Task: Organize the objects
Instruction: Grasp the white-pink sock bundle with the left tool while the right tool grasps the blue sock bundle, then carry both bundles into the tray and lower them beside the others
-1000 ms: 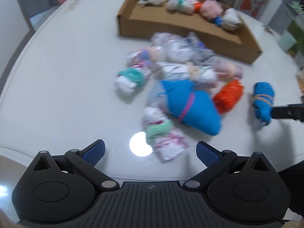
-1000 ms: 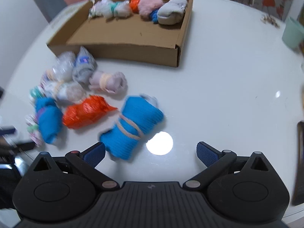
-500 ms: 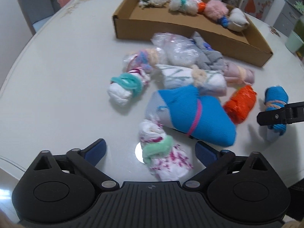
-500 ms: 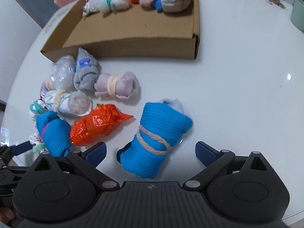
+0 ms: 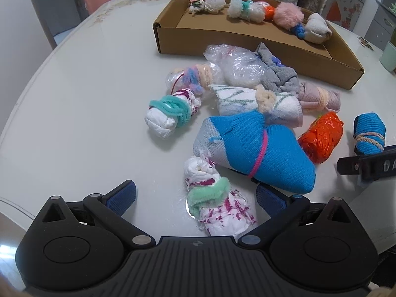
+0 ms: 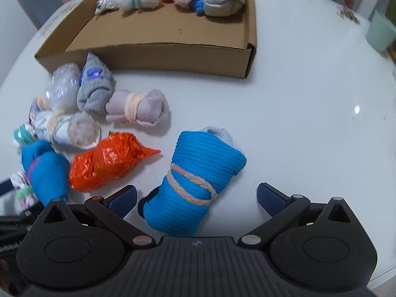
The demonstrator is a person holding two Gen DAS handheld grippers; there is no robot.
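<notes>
Both jaws of the right hand-held gripper (image 6: 196,196) are spread wide, and a blue ribbed roll (image 6: 195,183) bound with a pastel braided band lies between them, its near end reaching in under the tool — neither pad touches it. Just to its left on the white tabletop (image 6: 309,113) sits an orange plastic bundle (image 6: 109,163). Likewise spread apart and holding nothing, the left hand-held gripper (image 5: 195,195) frames a white-and-magenta bundle (image 5: 215,205) tied with a green fuzzy band. Just beyond that lies a large blue sock bundle (image 5: 257,153) cinched with a pink band, touching a white sock roll with green zigzags (image 5: 257,104). Farther out are a white bundle with a teal fuzzy tie (image 5: 170,113), a clear plastic bag (image 5: 237,66), a grey sock (image 5: 277,74) and a mauve roll (image 5: 319,96). At the far side stands an open cardboard box (image 5: 222,40), with several soft bundles lined along its back wall — among them a fluffy pink one (image 5: 288,16).
</notes>
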